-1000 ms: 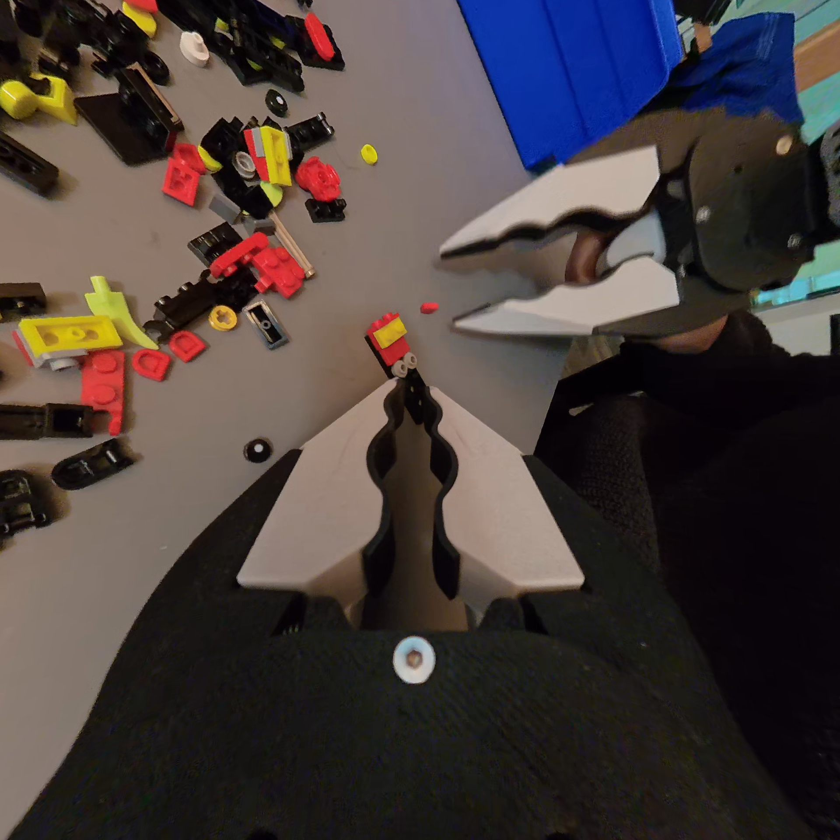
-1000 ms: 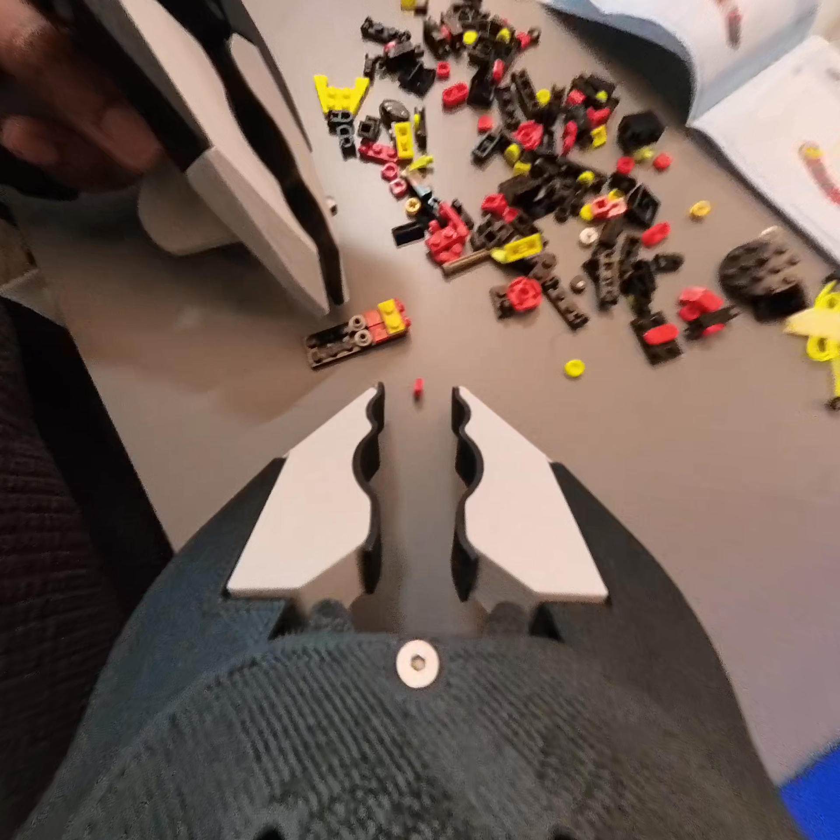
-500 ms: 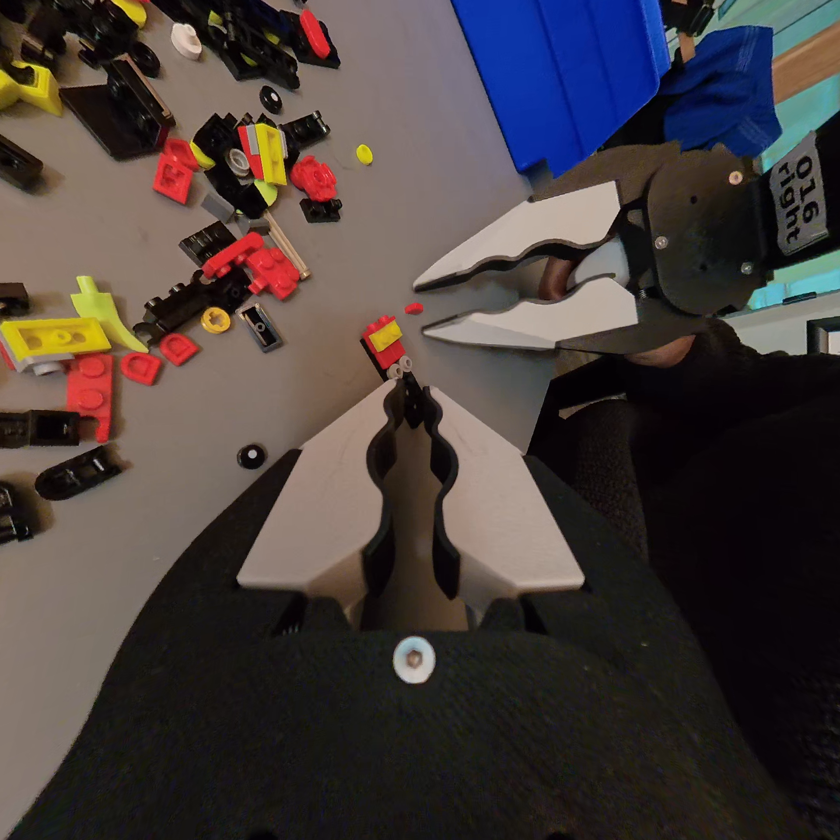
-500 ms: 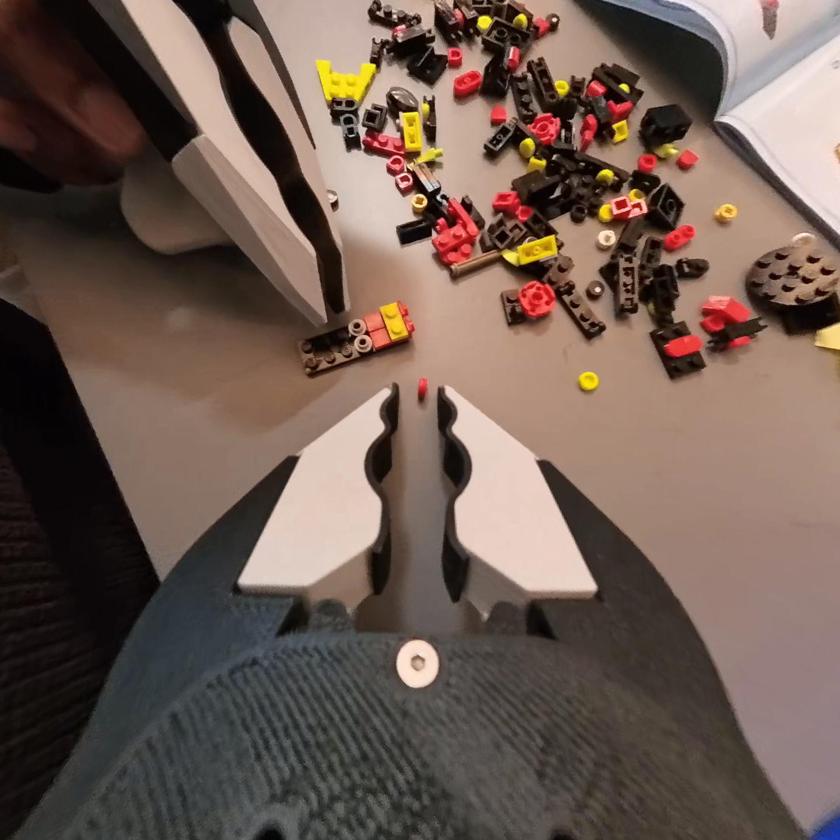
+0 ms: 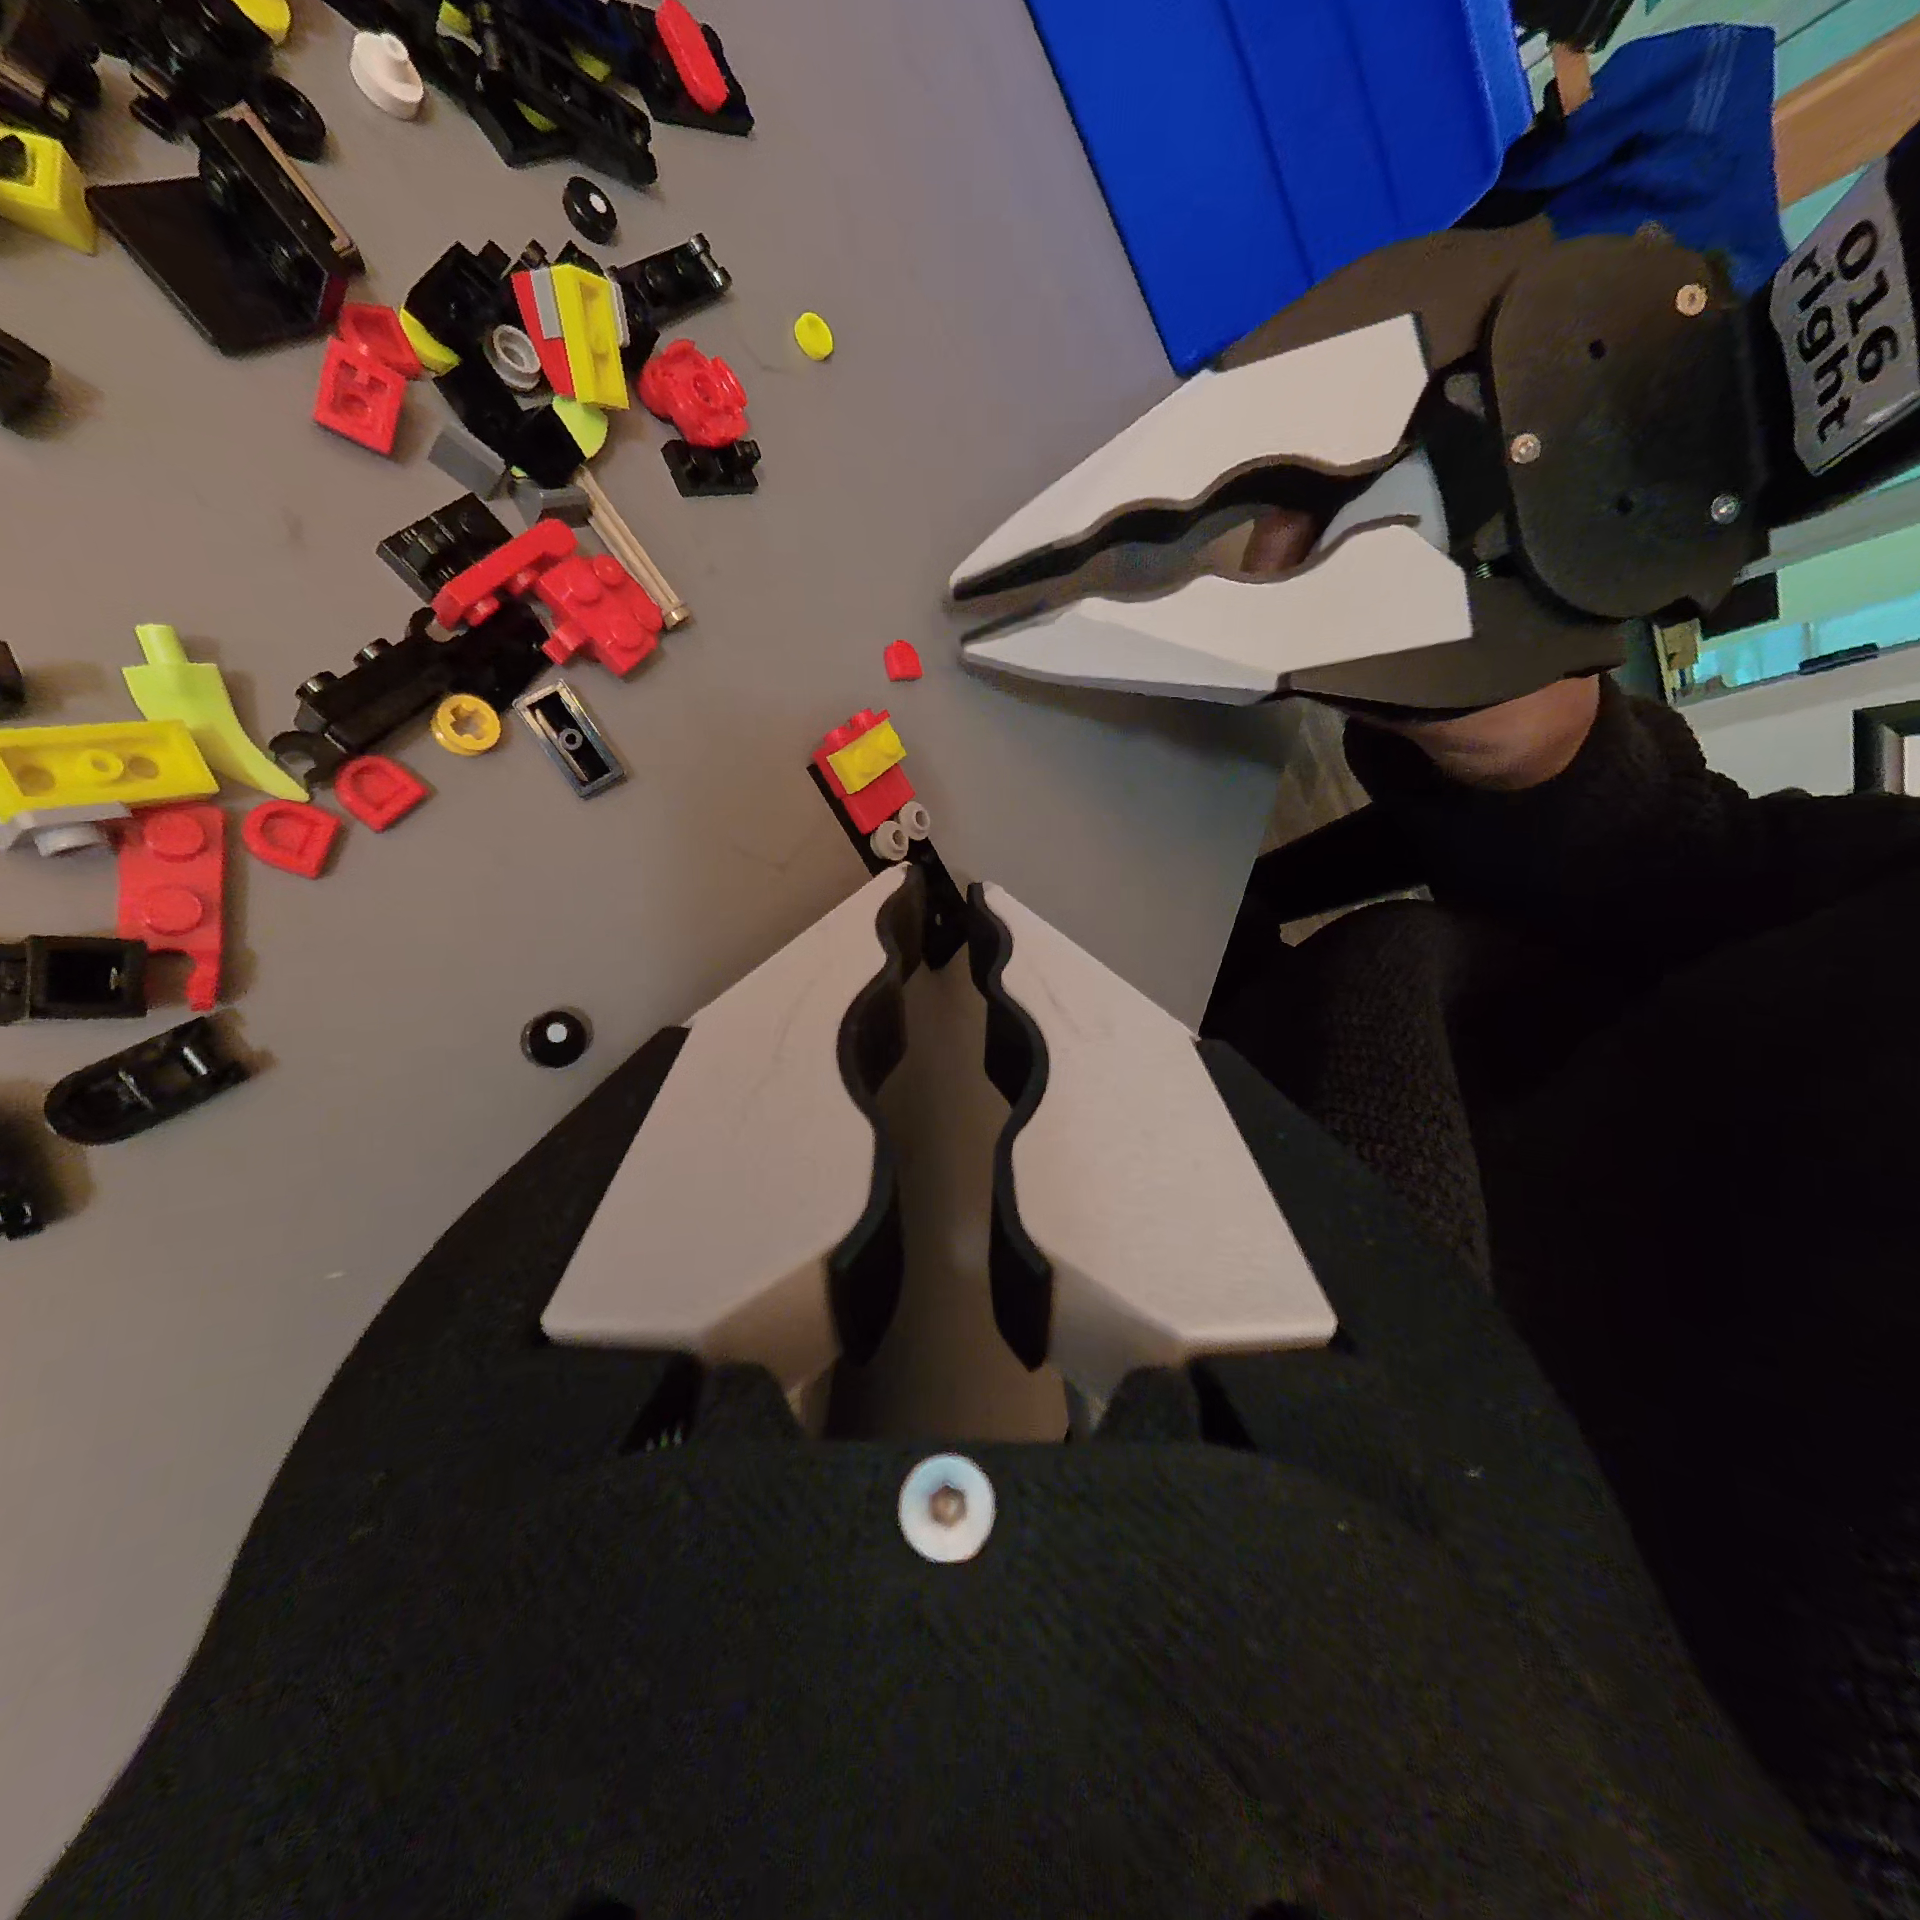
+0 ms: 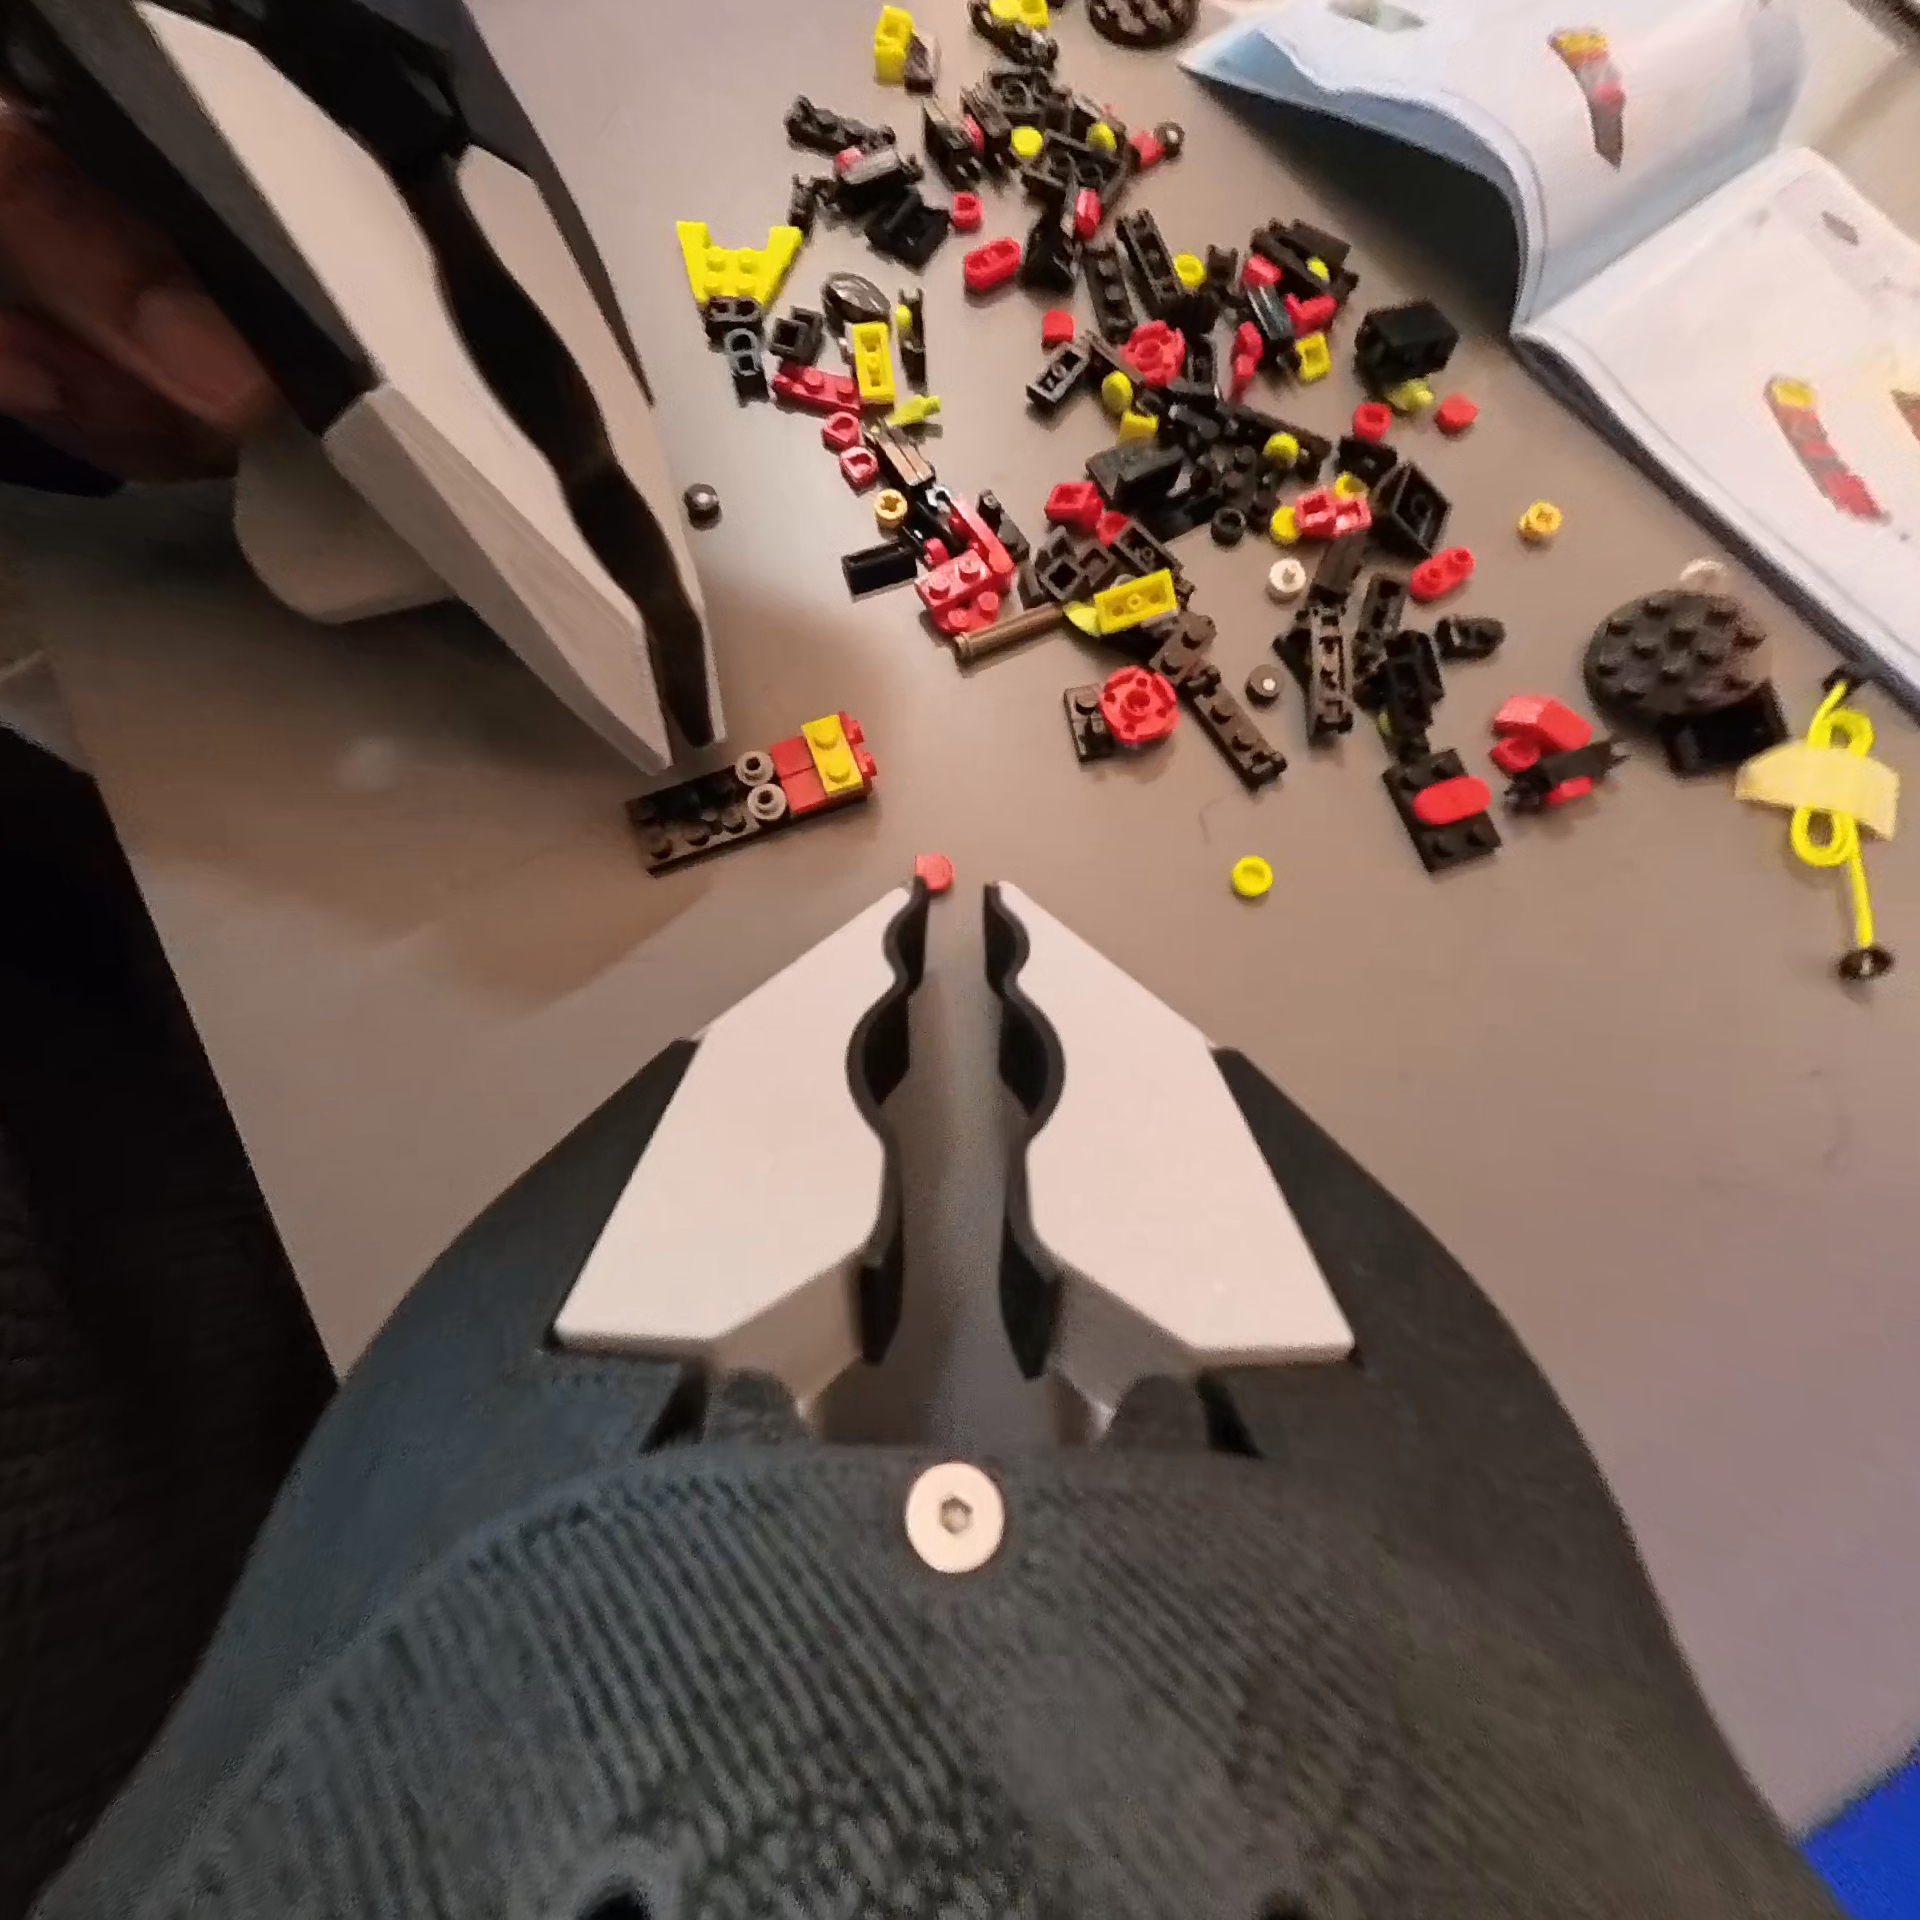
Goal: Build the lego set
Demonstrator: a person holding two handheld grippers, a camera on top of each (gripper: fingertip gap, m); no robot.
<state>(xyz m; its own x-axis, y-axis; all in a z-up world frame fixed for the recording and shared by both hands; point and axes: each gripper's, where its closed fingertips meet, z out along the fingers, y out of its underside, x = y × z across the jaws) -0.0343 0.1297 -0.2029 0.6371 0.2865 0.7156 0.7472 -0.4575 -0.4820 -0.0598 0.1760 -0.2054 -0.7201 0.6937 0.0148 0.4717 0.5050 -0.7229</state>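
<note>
The near end of a small lego assembly is clenched between the tips of the left gripper. The assembly is a narrow black plate carrying red and yellow bricks and two small grey round studs, and it is seen lying on the grey tabletop in the right wrist view, with the left gripper's tips pressed onto its near left end.

The right gripper is held just beside a tiny red piece that rests on the tabletop, near the assembly but apart from it. The fingers are drawn close together with a narrow gap left between them, and the red piece is seen at the tip of the left finger, not enclosed by the two; nothing is grasped. In the left wrist view the same gripper is pointed at the red piece from the right.

A scattered pile of loose lego parts in black, red and yellow is spread over the far side of the tabletop. An open instruction booklet is laid at the far right. A blue bin is seen at the far edge in the left wrist view.
</note>
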